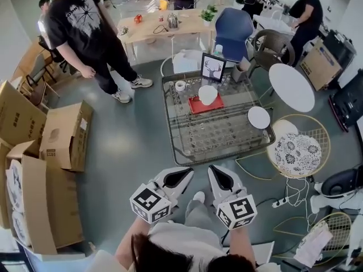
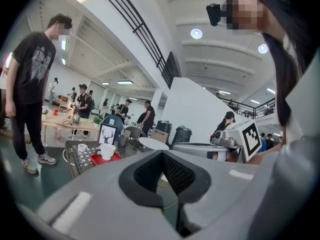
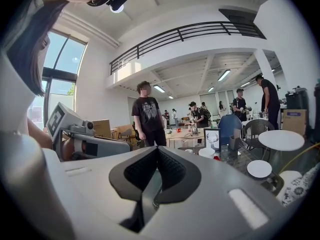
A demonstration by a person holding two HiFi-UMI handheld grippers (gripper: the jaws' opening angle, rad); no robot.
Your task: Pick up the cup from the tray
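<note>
Cup (image 1: 207, 94): white, wide-mouthed, upright on the red tray (image 1: 194, 107); the tray lies at the far side of the glass-topped table (image 1: 227, 135), just near of a framed deer picture (image 1: 213, 67); a small white roll (image 1: 180, 85) sits to the tray's left, apart from it.

Handling, as a judgement: looks like glazed ceramic, so stiff, smooth and apt to slip; light enough for one gripper, but it would chip if dropped on glass; no handle can be made out. Take it across the wall just below the rim, one jaw inside and one outside, or span the body low down if your jaws open wide enough; squeeze gently; lift straight up so the tray doesn't drag with it.

Left gripper (image 1: 184, 173): jaws closed pad to pad, nothing between them; held close to your body, well apart from the table's near edge.

Right gripper (image 1: 214, 171): jaws likewise pressed together and empty; just beside the left one.

You'll need to spread the jaws before reaching; the cup is far off, small in both gripper views (image 2: 107, 151) (image 3: 206, 152).
</note>
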